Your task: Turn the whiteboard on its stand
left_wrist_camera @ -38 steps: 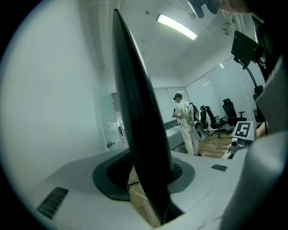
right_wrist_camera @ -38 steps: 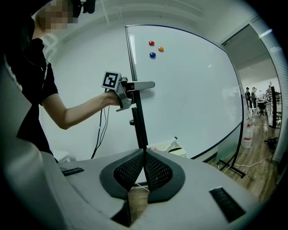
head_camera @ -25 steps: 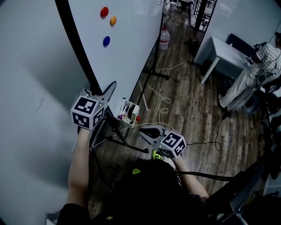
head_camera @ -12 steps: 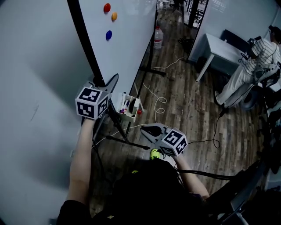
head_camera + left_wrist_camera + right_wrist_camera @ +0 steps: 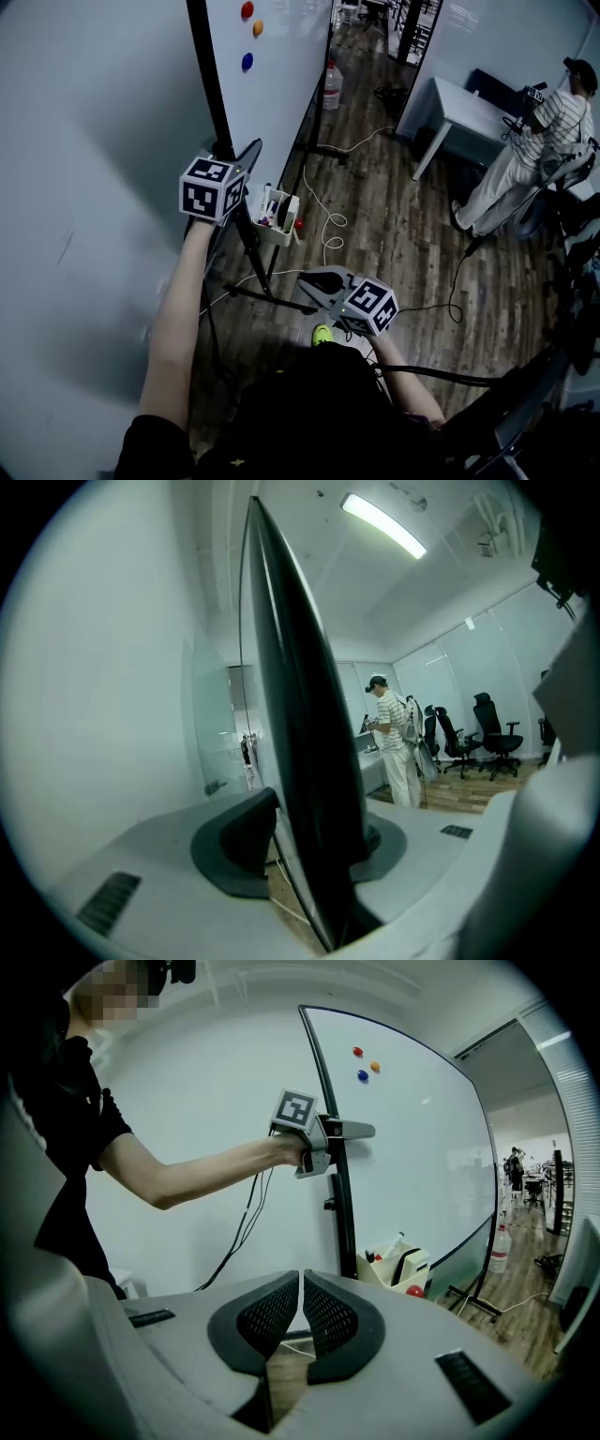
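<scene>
The whiteboard (image 5: 277,66) stands upright on its wheeled stand, with a black frame edge (image 5: 208,75) facing me. My left gripper (image 5: 247,152) is shut on that edge at about chest height. In the left gripper view the dark edge (image 5: 295,733) runs up between the pads of the left gripper (image 5: 314,836). My right gripper (image 5: 307,281) hangs low and apart from the board, shut with nothing in it. In the right gripper view the right gripper (image 5: 301,1312) shows its meshed pads touching. That view also shows the left gripper (image 5: 352,1131) on the whiteboard (image 5: 412,1147).
A pen holder (image 5: 272,216) with markers hangs on the stand, and three magnets (image 5: 249,33) sit on the board. A pale wall (image 5: 84,141) is close on the left. Cables (image 5: 328,225), a water bottle (image 5: 331,82), a white table (image 5: 469,108) and a person (image 5: 525,150) lie beyond.
My left gripper has travelled up and to the right in the head view with the board's edge in it, and the board has swung that way. The right gripper has barely shifted.
</scene>
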### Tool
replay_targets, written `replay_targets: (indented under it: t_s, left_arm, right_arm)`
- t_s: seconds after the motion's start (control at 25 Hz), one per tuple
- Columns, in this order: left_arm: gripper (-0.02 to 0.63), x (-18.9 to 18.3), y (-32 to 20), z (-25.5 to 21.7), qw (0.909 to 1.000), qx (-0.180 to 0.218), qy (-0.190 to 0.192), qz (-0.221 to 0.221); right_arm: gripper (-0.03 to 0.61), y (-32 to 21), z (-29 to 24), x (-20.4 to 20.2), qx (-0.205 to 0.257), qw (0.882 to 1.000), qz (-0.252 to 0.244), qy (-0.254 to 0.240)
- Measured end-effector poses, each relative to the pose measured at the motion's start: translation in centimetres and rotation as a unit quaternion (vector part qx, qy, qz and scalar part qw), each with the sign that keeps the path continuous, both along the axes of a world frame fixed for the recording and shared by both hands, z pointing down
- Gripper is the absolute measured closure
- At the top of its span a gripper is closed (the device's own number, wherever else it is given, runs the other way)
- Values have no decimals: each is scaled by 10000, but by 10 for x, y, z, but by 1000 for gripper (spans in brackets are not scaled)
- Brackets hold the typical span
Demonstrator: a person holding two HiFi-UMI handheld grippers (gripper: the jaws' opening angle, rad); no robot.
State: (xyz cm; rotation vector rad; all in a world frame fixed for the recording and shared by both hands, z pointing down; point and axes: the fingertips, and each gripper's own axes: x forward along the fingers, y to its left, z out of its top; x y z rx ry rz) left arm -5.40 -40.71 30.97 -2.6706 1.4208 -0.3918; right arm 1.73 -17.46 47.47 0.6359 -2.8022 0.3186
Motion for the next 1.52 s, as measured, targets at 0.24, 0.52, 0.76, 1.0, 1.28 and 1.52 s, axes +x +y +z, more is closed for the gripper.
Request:
replay_targets:
  t_s: [0.24,0.52,0.76,1.0,1.28,1.52]
  left_arm:
    - [460,12,-43,-5,10000,-3,-53,-47]
    - [460,23,-86,-4,9999,-52,-99,-66]
    - [460,22,-101,19,9999,-33,-57,-85]
    - [463,21,-108,29,9999,-45,-68,-130]
    - [463,18,-111,31,9998,-51,-97,-163]
    - [463,18,-109,30,9998,-32,-28,-190]
  right_arm:
    - [560,-11,-4,11,-30,10000,87,-12]
    - [559,-38,-4,15,-84,9998,179,-42]
    - [559,-30,20,-2,-89,9999,67,4]
    - [560,-24,34,-4,-113,9999,99,34]
    - [560,-21,36,0,-100,9998,167,38]
    - [560,-17,32,1,-83,9999,130,-2]
